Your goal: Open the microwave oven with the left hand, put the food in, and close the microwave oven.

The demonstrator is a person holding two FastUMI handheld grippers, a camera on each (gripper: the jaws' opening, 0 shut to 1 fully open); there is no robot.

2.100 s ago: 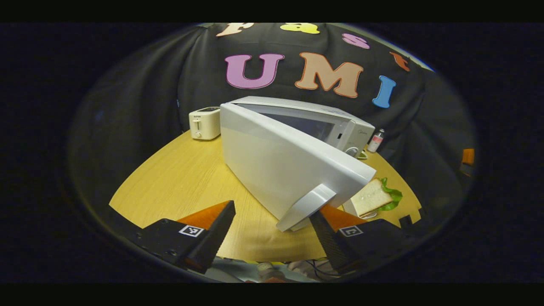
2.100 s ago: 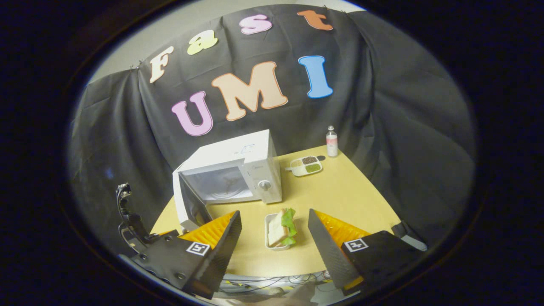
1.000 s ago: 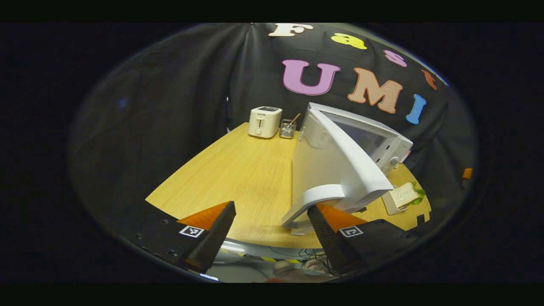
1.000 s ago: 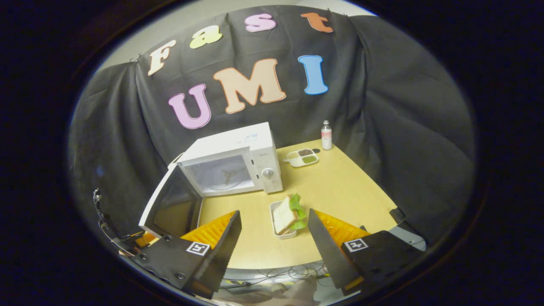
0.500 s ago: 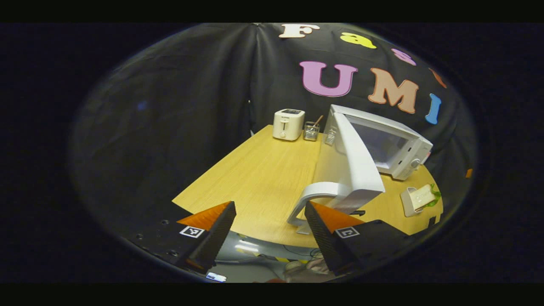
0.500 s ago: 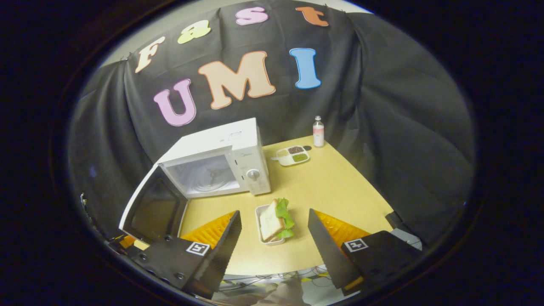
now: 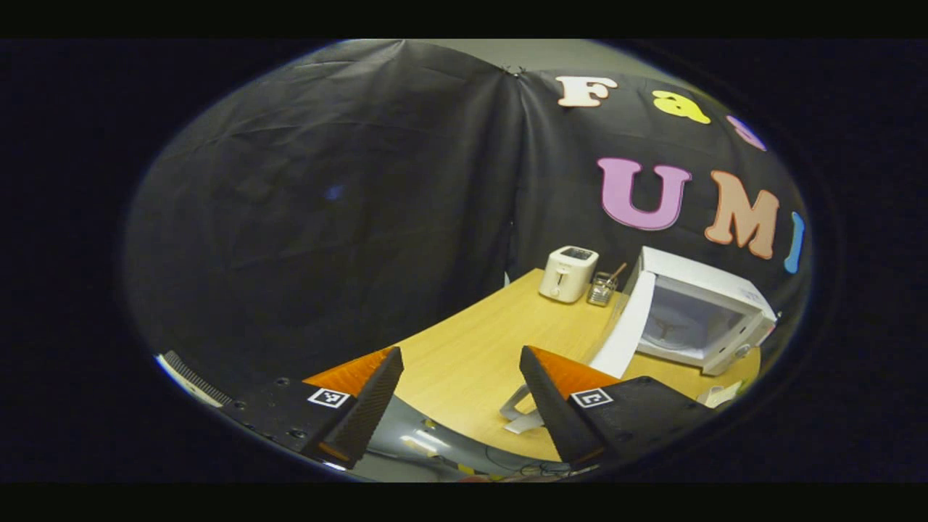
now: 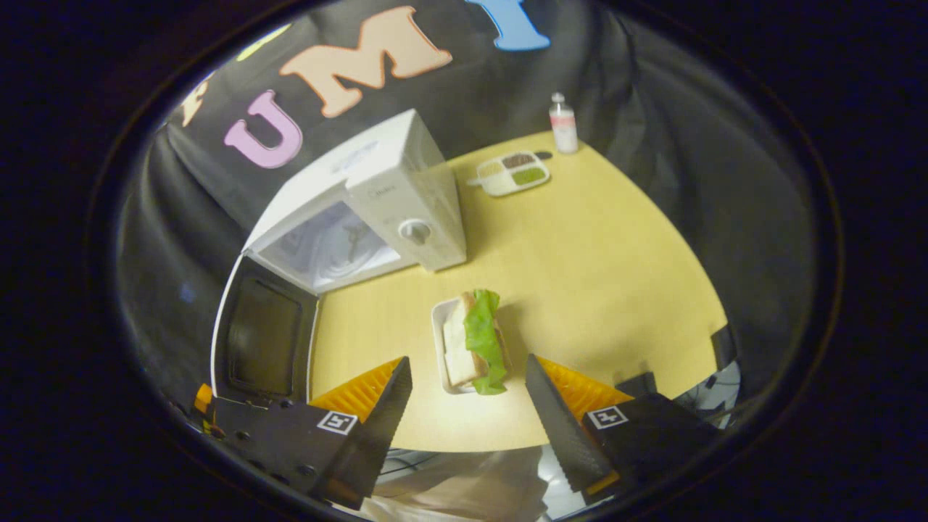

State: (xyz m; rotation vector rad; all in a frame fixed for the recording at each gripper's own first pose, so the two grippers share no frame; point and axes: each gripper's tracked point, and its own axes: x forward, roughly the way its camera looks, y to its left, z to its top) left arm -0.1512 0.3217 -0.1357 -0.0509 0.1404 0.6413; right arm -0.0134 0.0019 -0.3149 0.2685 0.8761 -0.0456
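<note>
So the left gripper [image 7: 460,402] has let go of the door handle [image 7: 520,415] and backed off since a second ago. Back then its fingers sat right at that handle, and now it hangs past the worktop's near edge, fingers spread wide with nothing between them, handle just ahead by the right finger. Microwave door [image 7: 622,335] has swung from partly open to fully open, standing out over the near edge of the worktop [image 7: 464,348], and you can see straight into the cavity [image 7: 678,326] with its turntable.

Meanwhile the right gripper [image 8: 464,406] has dropped in a lot closer over the food. Fingers spread, holding nothing, and the sandwich [image 8: 475,341] with its lettuce sits in a little white tray [image 8: 438,341] just ahead of the gap between the fingers, near the worktop's front edge. From up there the microwave [image 8: 406,188] sits further back with its door [image 8: 264,337] laid wide open toward the left front corner.

My read: the opening step is done, and the food step is starting. The tray isn't gripped yet, and the open door leaves a clear path from the tray into the cavity. Closing comes after that.

Other stuff sitting around: toaster [image 7: 569,272] and a small utensil holder [image 7: 601,288] behind the microwave, a divided snack dish [image 8: 512,172] and a bottle [image 8: 562,123] toward the far right corner.
</note>
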